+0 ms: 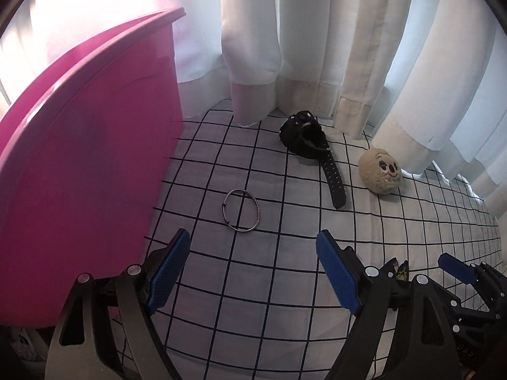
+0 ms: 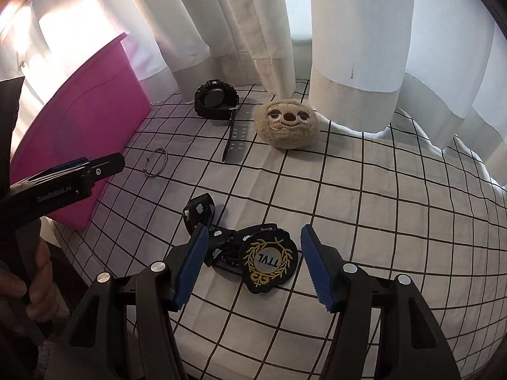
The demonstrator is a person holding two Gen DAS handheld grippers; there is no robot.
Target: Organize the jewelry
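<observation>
Left gripper is hovering with its blue-padded jaws spread wide and holding nothing. Just ahead of its fingertips, a thin metal bangle is lying flat on the white grid-patterned cloth that is covering the surface. Farther ahead and slightly right, a black wristwatch is resting near the curtain hem, its strap trailing back toward the gripper. To the right of the watch, a beige plush sloth head is sitting on the cloth. Immediately to the left of the left gripper, a pink plastic bin is standing.

Right gripper is likewise hovering with jaws wide apart and empty. Between and just below its fingertips, a black embroidered badge with a gold wreath is lying on the cloth, attached to a black ribbon with white flowers that is extending to the left. In the right wrist view, the person's left hand is gripping the left tool's handle.
</observation>
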